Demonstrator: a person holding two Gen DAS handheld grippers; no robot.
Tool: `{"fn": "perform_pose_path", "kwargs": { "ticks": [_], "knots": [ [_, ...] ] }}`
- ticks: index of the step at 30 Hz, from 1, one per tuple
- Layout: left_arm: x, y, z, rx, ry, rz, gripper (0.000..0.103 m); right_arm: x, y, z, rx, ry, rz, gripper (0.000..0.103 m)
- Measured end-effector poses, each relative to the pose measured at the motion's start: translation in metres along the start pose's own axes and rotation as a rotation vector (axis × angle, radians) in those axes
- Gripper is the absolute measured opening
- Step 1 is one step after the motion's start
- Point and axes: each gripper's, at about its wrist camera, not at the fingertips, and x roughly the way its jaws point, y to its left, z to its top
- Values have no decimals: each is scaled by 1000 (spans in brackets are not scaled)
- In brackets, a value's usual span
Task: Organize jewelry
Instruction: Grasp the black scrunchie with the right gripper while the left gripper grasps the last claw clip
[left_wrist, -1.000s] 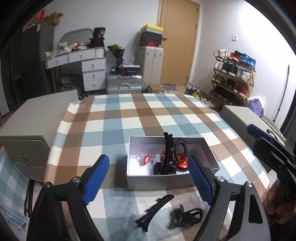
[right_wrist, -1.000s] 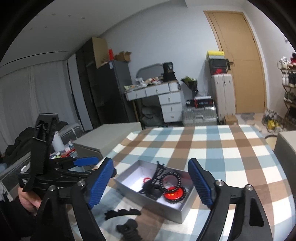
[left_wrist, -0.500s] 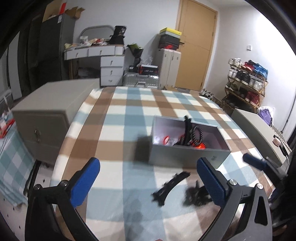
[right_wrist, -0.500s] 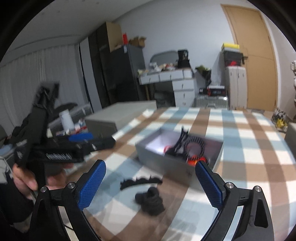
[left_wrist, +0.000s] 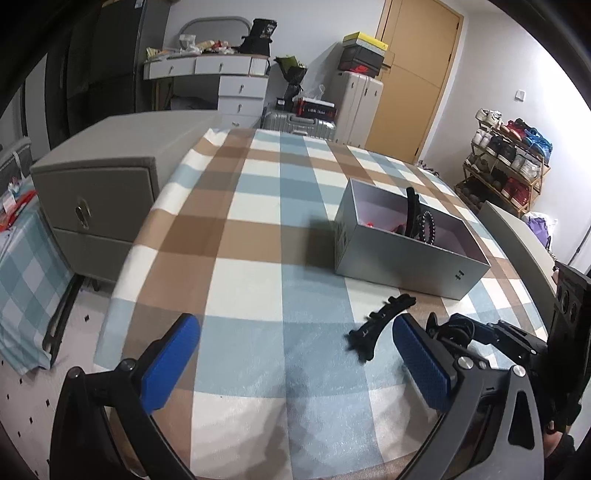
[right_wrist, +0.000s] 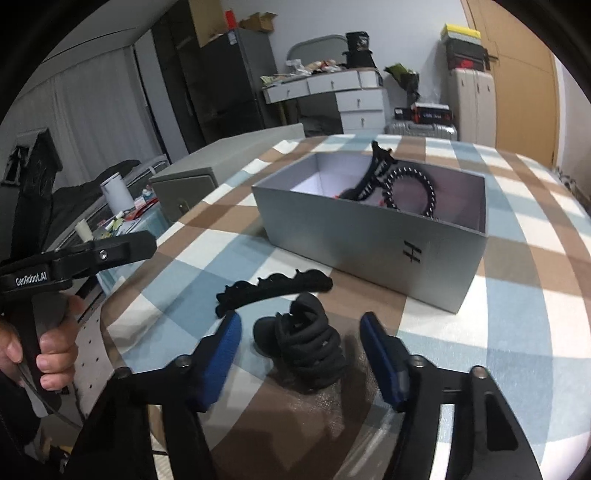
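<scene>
Since a second ago both grippers have pulled back from the grey box and dropped lower, so the box now sits further ahead of them and is seen from the side instead of from above. Ahead of the left gripper (left_wrist: 295, 363) and off to its right stands the grey box (left_wrist: 402, 254) on the checked counter (left_wrist: 258, 258), and the left gripper's blue pads are wide apart with nothing between them, only bare cloth. A long black hair clip (left_wrist: 376, 325) lies on the counter just ahead of its right pad, between that pad and the box. From the right wrist view, the right gripper (right_wrist: 301, 349) is low over the counter with its pads apart, one on each side of a bundle of black hair ties (right_wrist: 306, 347); the pads do not touch the bundle. The long black hair clip (right_wrist: 273, 288) lies just beyond the bundle and a little to the left, and whether the two touch cannot be told. Straight ahead past both is the grey box (right_wrist: 373, 243), marked with an H on its near wall, holding an upright black claw clip (right_wrist: 373, 173), a black beaded bracelet (right_wrist: 413, 192) and something red that is mostly hidden by the wall. To the left of the right gripper, a bare hand (right_wrist: 48, 347) grips the handle of the left gripper.
</scene>
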Motion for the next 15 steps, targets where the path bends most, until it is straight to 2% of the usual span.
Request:
{"fn": "perform_pose_path", "kwargs": {
  "ticks": [2, 10, 15],
  "knots": [
    [2, -1, -1, 1, 12, -8, 102, -1, -2, -1, 13, 3, 13, 30],
    [20, -14, 2, 77, 89, -53, 102, -20, -5, 0, 18, -61, 20, 29],
    [41, -29, 5, 157, 167, -123, 102, -41, -9, 6, 17, -122, 5, 29]
  ]
}}
